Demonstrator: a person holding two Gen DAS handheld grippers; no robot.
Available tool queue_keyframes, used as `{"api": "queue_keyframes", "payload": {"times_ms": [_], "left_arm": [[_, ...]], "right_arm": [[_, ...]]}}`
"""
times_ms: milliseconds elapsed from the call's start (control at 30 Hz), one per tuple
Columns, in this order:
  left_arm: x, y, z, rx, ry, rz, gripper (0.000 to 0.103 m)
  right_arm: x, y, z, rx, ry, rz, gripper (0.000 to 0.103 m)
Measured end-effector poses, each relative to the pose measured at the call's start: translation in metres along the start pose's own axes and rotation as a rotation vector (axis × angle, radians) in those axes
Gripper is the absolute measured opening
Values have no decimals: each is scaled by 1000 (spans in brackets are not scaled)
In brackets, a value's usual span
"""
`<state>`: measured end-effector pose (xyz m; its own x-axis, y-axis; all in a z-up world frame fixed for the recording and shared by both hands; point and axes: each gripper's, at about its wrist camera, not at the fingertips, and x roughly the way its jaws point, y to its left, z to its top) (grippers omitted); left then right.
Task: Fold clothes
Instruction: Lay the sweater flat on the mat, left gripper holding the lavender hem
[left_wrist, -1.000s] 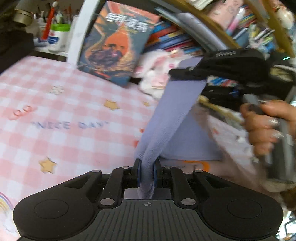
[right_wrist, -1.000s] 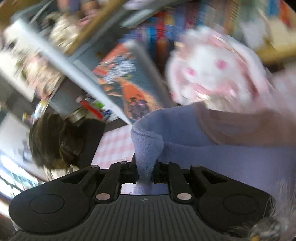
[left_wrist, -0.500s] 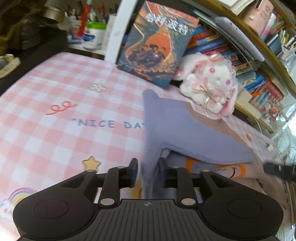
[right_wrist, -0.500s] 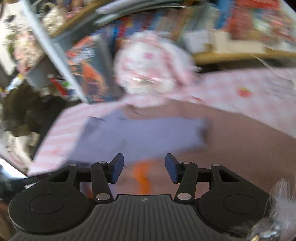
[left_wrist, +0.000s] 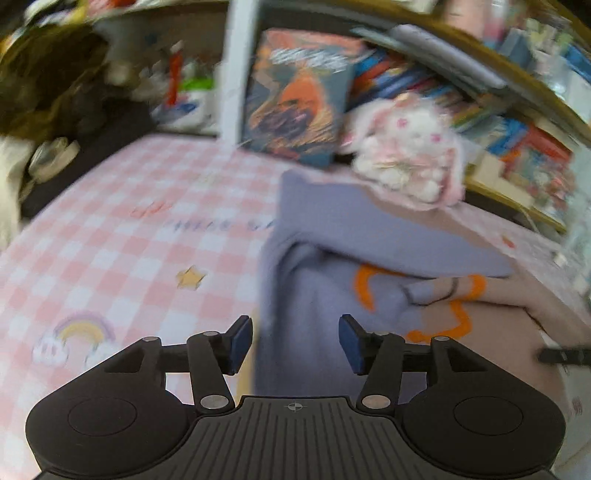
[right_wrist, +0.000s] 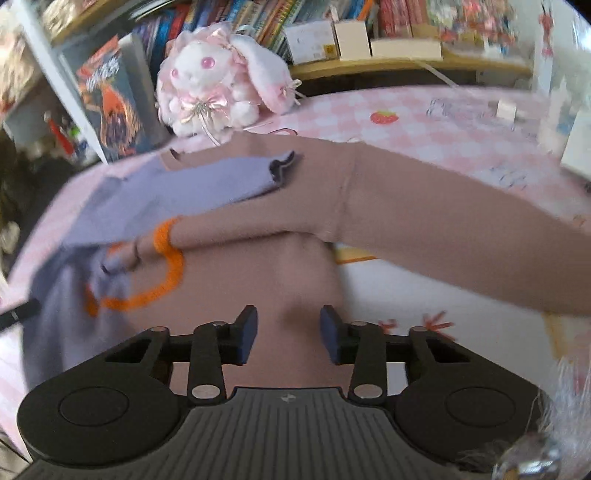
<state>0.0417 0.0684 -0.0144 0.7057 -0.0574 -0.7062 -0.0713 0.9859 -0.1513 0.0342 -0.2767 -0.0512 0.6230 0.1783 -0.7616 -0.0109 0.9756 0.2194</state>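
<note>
On the desk: a soft purple and brown sweater with an orange star outline (right_wrist: 288, 229) lay spread on the pink and white checked cloth (left_wrist: 122, 236).
Sweater, purple side: the purple sleeve (right_wrist: 192, 181) was folded across the chest, and its dark cuff rested on the brown part.
Sweater, brown side: the long brown sleeve (right_wrist: 461, 229) stretched out flat toward the right edge of the right wrist view.
Left gripper: the left gripper (left_wrist: 295, 345) had its blue pads wide apart and held nothing; it sat over the purple edge of the sweater (left_wrist: 295, 295), but I could not tell if it touched.
Right gripper: the right gripper (right_wrist: 288, 334) was wide too, with nothing between its pads; it sat over the brown middle of the sweater.
Behind the sweater: a fluffy white and pink toy bunny (right_wrist: 214, 81) sat at the back of the desk, just beside the sweater's top edge.
Beside the bunny: a big book with an orange and blue cover (left_wrist: 299, 96) stood leaning at the back.
Above them: a shelf full of bright books (right_wrist: 332, 22).
Left wrist view: blurry.
</note>
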Motion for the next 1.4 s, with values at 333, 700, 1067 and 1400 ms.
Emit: {"api": "queue_keyframes", "payload": {"times_ms": [333,700,1067,1400], "left_arm": [[32,16,3,-59,132,-84,5],[25,40,21,51,133,-132,4],[12,30,-14,236,199,-266,4],[8,56,-8,208,169,-224,4]], "right_arm": [[11,9,-2,-135,0,-44,3],[-61,39,-63,59,178,81,3],[-75,41,-88,186,31,-267,3],[-65,65,-90,121,14,-265,3]]}}
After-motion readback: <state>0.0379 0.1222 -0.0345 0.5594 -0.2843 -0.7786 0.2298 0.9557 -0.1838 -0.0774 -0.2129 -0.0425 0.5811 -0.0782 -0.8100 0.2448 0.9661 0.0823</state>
